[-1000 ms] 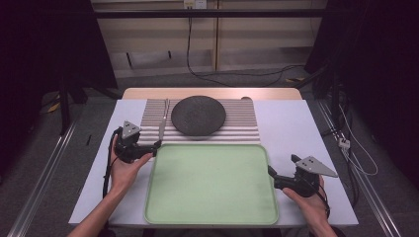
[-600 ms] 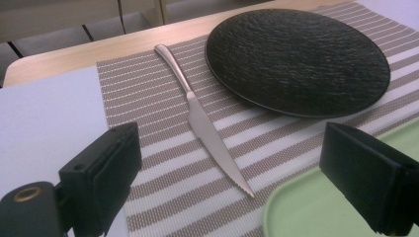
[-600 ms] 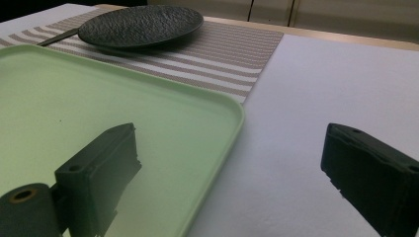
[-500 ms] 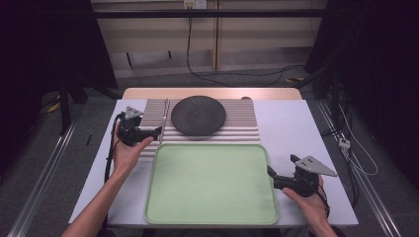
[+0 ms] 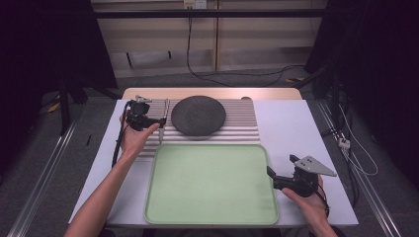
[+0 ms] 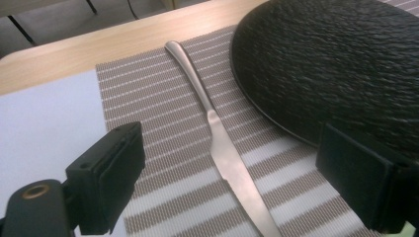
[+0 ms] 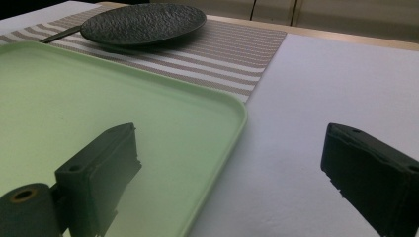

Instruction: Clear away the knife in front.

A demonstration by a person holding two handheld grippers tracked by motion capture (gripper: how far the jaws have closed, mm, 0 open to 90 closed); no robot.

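A silver knife (image 5: 164,120) lies lengthwise on the striped placemat (image 5: 237,123), just left of a dark textured plate (image 5: 198,115). My left gripper (image 5: 159,121) hovers at the knife from the left, held in a hand. In the left gripper view the knife (image 6: 222,148) runs between the wide jaws of the left gripper (image 6: 236,165), and the pads do not press it. Those jaws have just been opening a little. The plate (image 6: 336,64) is beside the right jaw. My right gripper (image 5: 271,174) rests open at the right edge of the green tray (image 5: 210,217), nothing between its jaws.
The green tray (image 7: 237,113) takes up the near middle of the white table cover (image 5: 296,128). In the right gripper view the right gripper (image 7: 232,163) spans the tray rim, with the plate (image 7: 143,22) far off. A wooden table edge (image 5: 212,92) runs behind the placemat.
My left gripper has moved away from the person, from beside the tray's far left corner up onto the placemat next to the knife. The right gripper has stayed put.
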